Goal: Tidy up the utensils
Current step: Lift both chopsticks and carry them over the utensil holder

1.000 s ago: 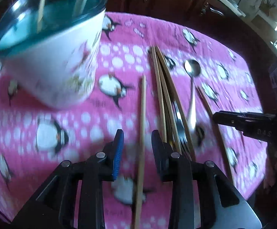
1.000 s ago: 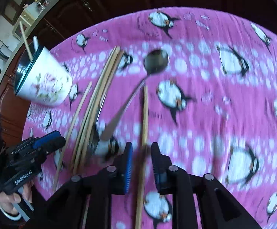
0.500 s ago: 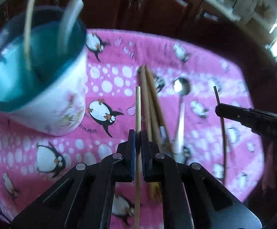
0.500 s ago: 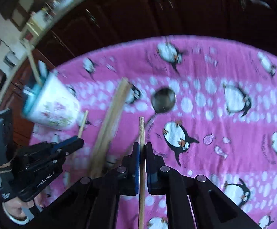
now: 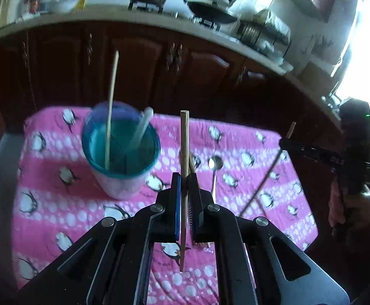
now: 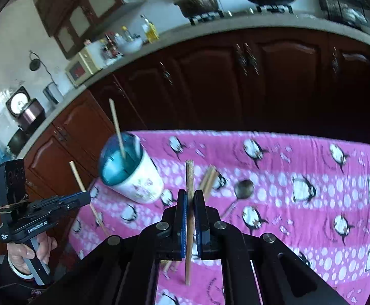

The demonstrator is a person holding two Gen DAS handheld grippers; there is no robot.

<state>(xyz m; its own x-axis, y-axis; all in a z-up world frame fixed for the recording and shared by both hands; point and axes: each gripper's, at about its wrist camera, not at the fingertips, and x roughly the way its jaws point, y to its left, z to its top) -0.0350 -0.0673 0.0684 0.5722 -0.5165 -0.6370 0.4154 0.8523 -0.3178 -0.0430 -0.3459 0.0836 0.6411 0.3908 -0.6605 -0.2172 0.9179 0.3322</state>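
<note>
Left gripper (image 5: 184, 178): black jaws with blue ribbed pads clamped on one round pale wooden chopstick (image 5: 184, 150), raised clear of the table. Right gripper (image 6: 190, 198): jaws clamped likewise on a second wooden chopstick (image 6: 189, 178), also lifted. White cup (image 5: 120, 162) with teal interior: upright on pink penguin-print cloth (image 5: 57, 203), containing a thin stick and a white utensil. Remaining chopsticks (image 6: 208, 181) and a metal spoon (image 6: 243, 189): flat on the cloth beside the cup.

Cup (image 5: 121, 152) motion-blurred with its white stick's (image 5: 141, 129) lower end hidden inside; table chopsticks (image 6: 208, 179) mostly hidden behind right gripper (image 6: 190, 200); spoon (image 5: 214, 171) handle partly covered.
</note>
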